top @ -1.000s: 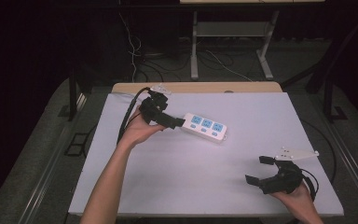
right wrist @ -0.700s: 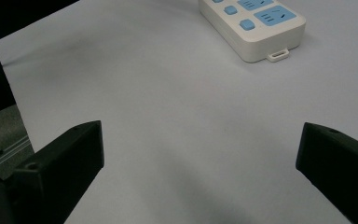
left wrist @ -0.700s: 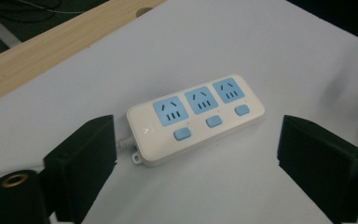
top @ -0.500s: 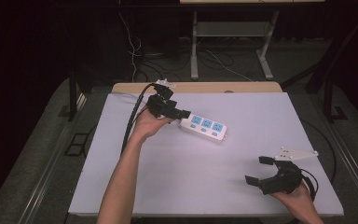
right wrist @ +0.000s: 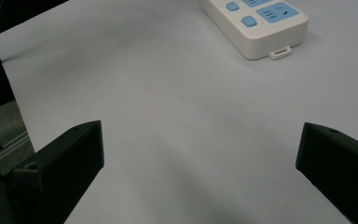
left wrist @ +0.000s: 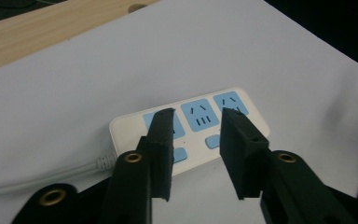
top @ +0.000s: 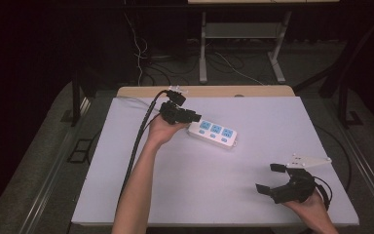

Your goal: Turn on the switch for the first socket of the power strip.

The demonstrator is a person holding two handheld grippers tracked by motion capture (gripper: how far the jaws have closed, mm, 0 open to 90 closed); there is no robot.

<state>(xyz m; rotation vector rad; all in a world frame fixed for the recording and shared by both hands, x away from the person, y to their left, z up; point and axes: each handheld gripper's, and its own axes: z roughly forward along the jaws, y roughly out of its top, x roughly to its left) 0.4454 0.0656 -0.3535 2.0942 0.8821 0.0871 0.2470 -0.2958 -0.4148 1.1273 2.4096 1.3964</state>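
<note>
One power strip (top: 214, 133) lies flat on the white counter (top: 253, 204), toward its far left part, running aslant from upper left to lower right in the high view. It is the only thing here that takes others in: it has three blue sockets (left wrist: 200, 113) in a row, and all three stand unfilled. Beside the sockets sit small blue buttons (left wrist: 213, 141); two are visible in the left gripper view and two in the right gripper view, the rest being hidden by the jaws. One white cord (left wrist: 42, 176) leaves the strip's left end in the left gripper view.

There are two claws. The left claw (left wrist: 196, 154) hovers at the strip's cord end; its jaws have just been closing, yet a gap remains between them and the pads press on nothing, so it is released, with the strip lying beyond and below the tips. The right claw (top: 269, 178) rests near the counter's right front corner, well apart from the strip, jaws spread wide and grasping nothing.
</note>
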